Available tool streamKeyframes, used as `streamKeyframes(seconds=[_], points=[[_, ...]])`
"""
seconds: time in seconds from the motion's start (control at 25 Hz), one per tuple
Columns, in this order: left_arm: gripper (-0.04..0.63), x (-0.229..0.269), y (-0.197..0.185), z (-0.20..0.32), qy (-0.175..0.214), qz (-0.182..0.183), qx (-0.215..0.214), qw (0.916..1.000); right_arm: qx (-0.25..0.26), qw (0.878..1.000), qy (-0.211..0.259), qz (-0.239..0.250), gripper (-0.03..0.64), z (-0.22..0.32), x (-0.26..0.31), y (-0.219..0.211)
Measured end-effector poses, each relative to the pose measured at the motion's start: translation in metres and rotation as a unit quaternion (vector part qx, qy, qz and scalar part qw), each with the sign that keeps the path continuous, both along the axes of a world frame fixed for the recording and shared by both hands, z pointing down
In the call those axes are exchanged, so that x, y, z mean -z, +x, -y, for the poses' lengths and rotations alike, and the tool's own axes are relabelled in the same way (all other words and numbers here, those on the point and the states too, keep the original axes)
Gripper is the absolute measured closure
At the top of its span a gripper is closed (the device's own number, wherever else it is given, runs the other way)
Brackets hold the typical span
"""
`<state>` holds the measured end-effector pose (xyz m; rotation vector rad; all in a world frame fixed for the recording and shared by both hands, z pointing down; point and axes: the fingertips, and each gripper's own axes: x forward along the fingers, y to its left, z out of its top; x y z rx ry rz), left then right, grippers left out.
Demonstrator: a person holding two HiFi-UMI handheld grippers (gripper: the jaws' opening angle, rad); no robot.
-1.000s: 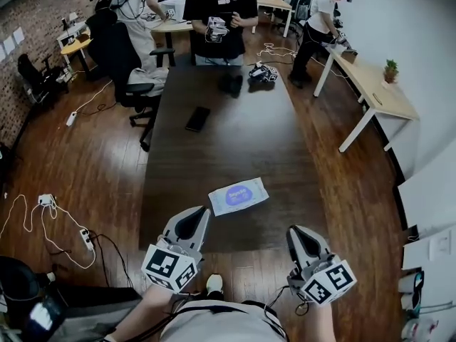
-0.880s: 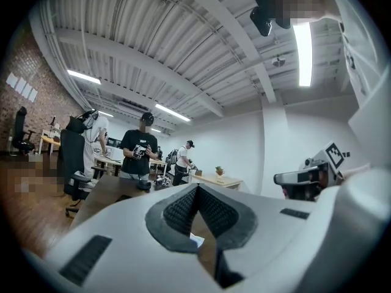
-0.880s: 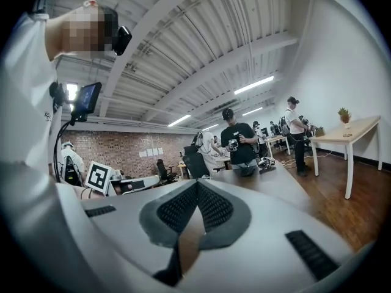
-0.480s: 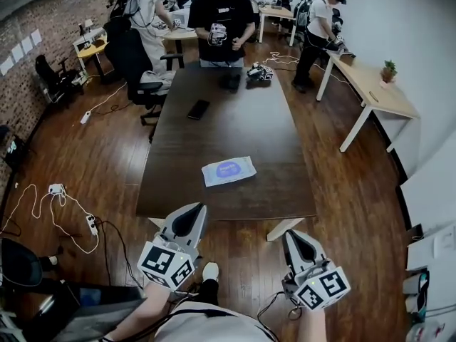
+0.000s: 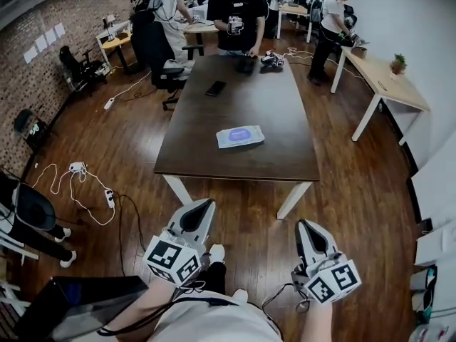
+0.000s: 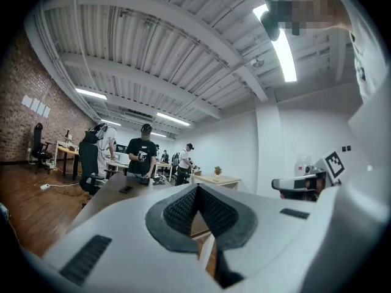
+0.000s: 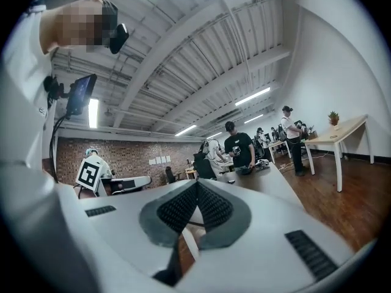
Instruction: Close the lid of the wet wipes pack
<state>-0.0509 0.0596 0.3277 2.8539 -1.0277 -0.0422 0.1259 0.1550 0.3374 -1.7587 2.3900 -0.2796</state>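
Observation:
The wet wipes pack [image 5: 240, 136], white with a blue oval patch on top, lies flat near the front of the dark table [image 5: 214, 155]. It is too far off to make out its lid. Both grippers hang over the wooden floor, well short of the table's near edge and pointing level toward it. In the head view my left gripper [image 5: 201, 209] is at the lower left and my right gripper [image 5: 304, 226] at the lower right. The left gripper [image 6: 197, 188] is shut with nothing between its pads. My right gripper [image 7: 197, 185] is likewise shut and empty.
A black phone [image 5: 215, 88] and other gripper devices [image 5: 269, 60] lie toward the table's far end, where a person in black [image 5: 239, 13] stands. An office chair [image 5: 160, 55] is at the far left. A power strip with cables [image 5: 109, 198] lies left; a light desk [image 5: 388, 84] stands right.
Both grippers and the head view have drawn back from the table. The pack, close in front a second ago, now lies far ahead, with bare floor between the grippers and the table's edge.

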Motion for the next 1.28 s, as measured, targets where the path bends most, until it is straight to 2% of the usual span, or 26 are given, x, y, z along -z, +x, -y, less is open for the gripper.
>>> streamKeyframes(seconds=[0.16,0.36,0.88,1.28], points=[[0.595,0.020,-0.011,-0.026,0.020,-0.010,0.004,0.9997,0.007,1.000,0.008,-0.004,0.609,-0.025,0.012,-0.006],[0.595,0.042,-0.028,-0.039,0.021,-0.018,0.015,0.9995,0.007,1.000,0.023,-0.012,0.609,-0.042,0.033,-0.018],[0.595,0.064,-0.077,-0.037,0.030,-0.033,0.003,0.9990,-0.021,0.998,0.038,-0.040,0.609,-0.057,0.054,-0.057],[0.595,0.058,-0.086,-0.035,0.027,-0.036,-0.014,0.9989,-0.034,0.997,0.038,-0.053,0.609,-0.058,0.055,-0.071]])
